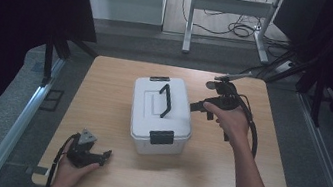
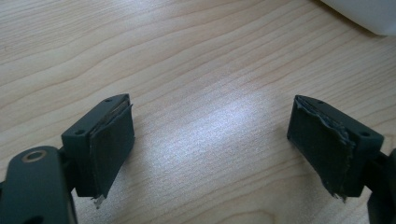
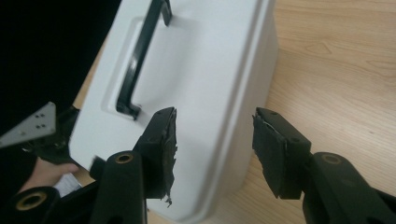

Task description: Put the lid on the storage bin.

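Observation:
A white plastic box (image 1: 150, 106) with a black carry handle (image 1: 166, 101) lying across its lid sits at the middle of the wooden table (image 1: 221, 183). Its lid is down, and a black latch (image 1: 161, 137) shows on its near end. My right gripper (image 1: 198, 108) is held just right of the box and points at its side. In the right gripper view it (image 3: 215, 140) is open, one jaw over the lid (image 3: 201, 70) and the other beyond its edge. My left gripper (image 1: 99, 158) rests low at the table's front left, open (image 2: 210, 140) over bare wood.
A corner of the box (image 2: 364, 14) shows at the top right of the left gripper view. Behind the table stand a metal desk frame (image 1: 229, 4) and loose cables (image 1: 238, 30) on the floor. Dark curtains hang on both sides.

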The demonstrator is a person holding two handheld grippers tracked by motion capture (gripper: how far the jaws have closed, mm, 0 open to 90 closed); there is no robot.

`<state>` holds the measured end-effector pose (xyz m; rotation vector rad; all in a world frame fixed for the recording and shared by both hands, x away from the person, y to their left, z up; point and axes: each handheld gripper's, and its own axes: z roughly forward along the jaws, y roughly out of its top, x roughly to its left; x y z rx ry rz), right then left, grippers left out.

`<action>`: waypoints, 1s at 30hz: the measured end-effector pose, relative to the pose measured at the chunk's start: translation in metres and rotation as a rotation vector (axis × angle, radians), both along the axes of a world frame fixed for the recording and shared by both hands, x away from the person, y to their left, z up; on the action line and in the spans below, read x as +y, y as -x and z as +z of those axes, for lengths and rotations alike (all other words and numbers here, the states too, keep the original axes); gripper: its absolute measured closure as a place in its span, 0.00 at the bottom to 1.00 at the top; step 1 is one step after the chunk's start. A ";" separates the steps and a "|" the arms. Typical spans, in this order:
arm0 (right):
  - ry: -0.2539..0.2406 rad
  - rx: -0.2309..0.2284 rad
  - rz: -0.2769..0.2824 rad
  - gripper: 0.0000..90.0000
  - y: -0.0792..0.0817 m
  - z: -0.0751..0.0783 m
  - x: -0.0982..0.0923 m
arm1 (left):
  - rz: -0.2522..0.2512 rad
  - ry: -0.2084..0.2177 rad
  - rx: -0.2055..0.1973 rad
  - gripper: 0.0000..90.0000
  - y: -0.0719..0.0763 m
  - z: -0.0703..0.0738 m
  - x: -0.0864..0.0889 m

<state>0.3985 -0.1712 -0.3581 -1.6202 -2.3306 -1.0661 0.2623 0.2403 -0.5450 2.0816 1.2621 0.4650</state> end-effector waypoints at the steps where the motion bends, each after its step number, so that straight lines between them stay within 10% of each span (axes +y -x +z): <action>1: -0.009 -0.003 0.003 0.56 0.002 -0.002 -0.003 | 0.000 0.000 0.000 0.16 0.000 0.000 0.000; 30: -0.094 0.035 -0.002 0.53 0.055 -0.085 -0.061 | 0.004 0.001 0.002 0.17 0.001 0.000 0.000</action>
